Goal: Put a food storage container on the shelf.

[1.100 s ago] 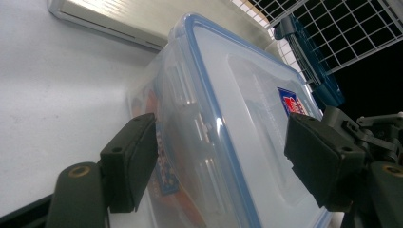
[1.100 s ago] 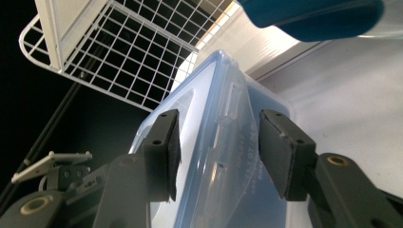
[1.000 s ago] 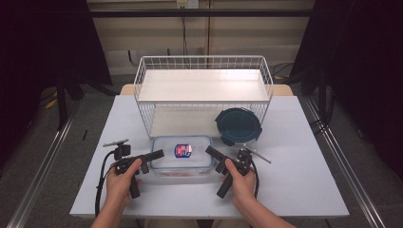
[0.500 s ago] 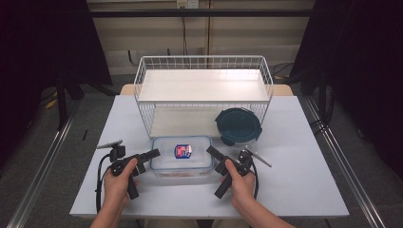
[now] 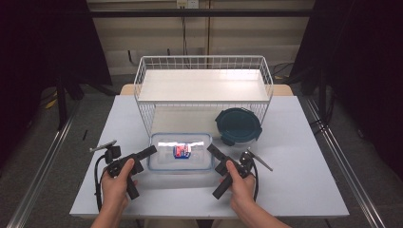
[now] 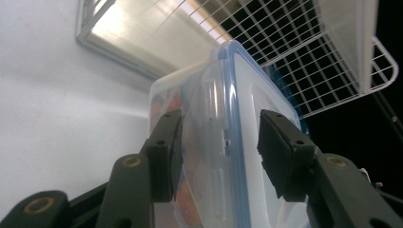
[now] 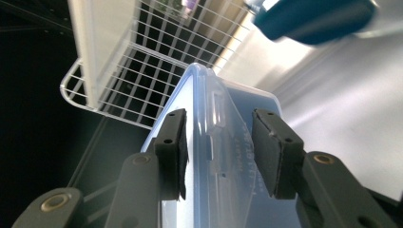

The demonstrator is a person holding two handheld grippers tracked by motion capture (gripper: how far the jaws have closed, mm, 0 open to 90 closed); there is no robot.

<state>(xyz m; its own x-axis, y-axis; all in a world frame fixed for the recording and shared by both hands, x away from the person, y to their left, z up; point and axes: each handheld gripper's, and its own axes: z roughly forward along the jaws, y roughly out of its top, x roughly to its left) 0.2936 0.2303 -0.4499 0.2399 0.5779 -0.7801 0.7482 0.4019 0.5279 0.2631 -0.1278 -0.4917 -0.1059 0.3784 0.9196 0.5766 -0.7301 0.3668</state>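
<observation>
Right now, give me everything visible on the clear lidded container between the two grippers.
The clear container is a rectangular, transparent plastic box with rounded corners and a blue-rimmed lid with side latch flaps, closed. It lies flat on the white table, just in front of the wire rack, left of the round teal container. Something red and blue shows inside. The left gripper and right gripper straddle its short ends, fingers open on either side of the latches, not clamped.

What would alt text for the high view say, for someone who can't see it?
A person's two hands hold black two-jaw grippers, the left gripper and right gripper open at either end of a clear rectangular plastic container with a blue-rimmed lid on a white table. Behind stand a white wire rack and a round dark-teal lidded container.
</observation>
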